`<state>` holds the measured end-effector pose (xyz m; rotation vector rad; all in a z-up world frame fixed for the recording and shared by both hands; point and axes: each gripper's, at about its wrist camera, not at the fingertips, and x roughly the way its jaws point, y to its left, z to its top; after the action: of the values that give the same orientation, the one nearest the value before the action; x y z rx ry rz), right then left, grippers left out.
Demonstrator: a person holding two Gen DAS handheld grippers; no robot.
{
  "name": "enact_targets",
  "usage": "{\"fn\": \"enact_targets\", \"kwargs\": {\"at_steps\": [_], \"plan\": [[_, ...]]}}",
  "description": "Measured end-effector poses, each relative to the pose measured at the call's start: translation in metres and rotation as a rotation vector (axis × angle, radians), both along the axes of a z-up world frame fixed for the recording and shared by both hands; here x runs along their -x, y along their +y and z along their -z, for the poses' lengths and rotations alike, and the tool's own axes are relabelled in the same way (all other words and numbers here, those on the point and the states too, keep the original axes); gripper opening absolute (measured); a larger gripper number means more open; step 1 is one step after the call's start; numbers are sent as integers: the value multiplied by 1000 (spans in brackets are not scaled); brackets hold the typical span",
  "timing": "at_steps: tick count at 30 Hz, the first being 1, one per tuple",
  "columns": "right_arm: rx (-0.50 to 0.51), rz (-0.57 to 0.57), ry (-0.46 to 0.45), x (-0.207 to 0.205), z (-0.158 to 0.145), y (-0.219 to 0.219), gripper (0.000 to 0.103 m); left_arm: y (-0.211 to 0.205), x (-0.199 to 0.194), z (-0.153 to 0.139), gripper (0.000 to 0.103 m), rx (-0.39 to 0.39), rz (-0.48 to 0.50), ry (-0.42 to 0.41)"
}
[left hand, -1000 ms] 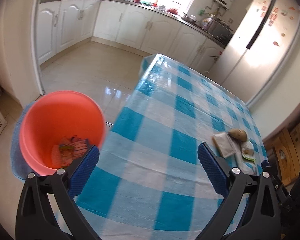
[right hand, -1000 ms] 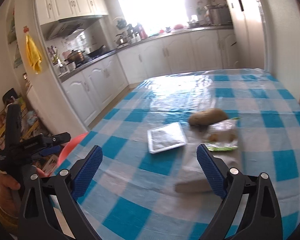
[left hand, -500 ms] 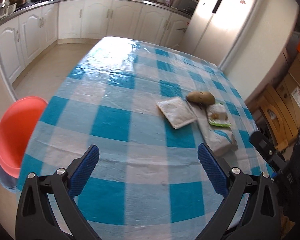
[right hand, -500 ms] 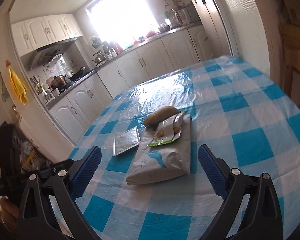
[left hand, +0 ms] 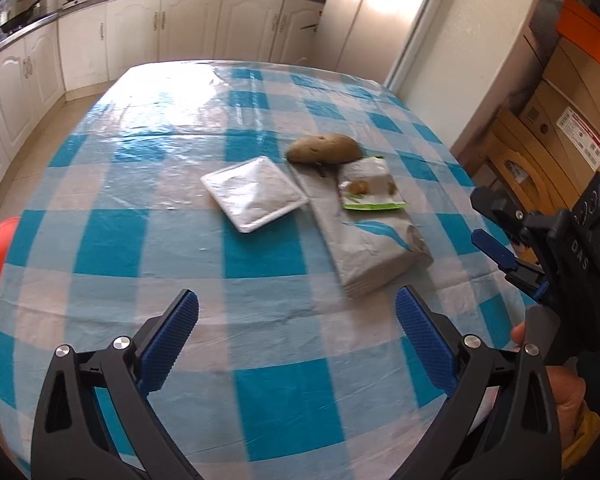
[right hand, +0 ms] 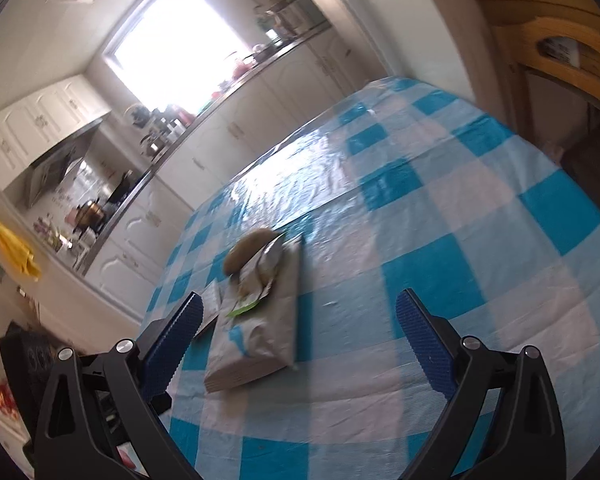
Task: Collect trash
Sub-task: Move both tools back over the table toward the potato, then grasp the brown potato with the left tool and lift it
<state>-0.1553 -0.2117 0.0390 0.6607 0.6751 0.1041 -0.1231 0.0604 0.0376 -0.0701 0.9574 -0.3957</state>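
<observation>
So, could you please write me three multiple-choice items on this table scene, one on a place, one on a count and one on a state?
1. Where does the green-edged wrapper lie?
A. on the grey bag
B. in the orange bin
C. on the floor

2. How many items lie on the checked tablecloth, the potato included?
A. two
B. four
C. six

3. How is the left gripper?
A. shut on the white tray
B. shut on nothing
C. open

Answers:
1 A, the wrapper rests on the bag's top.
2 B, potato, white tray, wrapper and bag.
3 C, its blue pads stand wide apart, with nothing between them.
</observation>
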Motion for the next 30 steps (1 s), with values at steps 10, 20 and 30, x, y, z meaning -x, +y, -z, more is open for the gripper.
{"fn": "enact_targets", "kwargs": {"at_steps": [10,20,30], "plan": [[41,84,-27,14,-6,-19,96,-46,-44,-10,99,-7,61,-31],[12,75,-26,12,-4,-25,96,-66,-124,-4,99,-9,82,35],[23,43,-41,9,-7,-18,96,-83,-154,22,99,-51,70,60]]}}
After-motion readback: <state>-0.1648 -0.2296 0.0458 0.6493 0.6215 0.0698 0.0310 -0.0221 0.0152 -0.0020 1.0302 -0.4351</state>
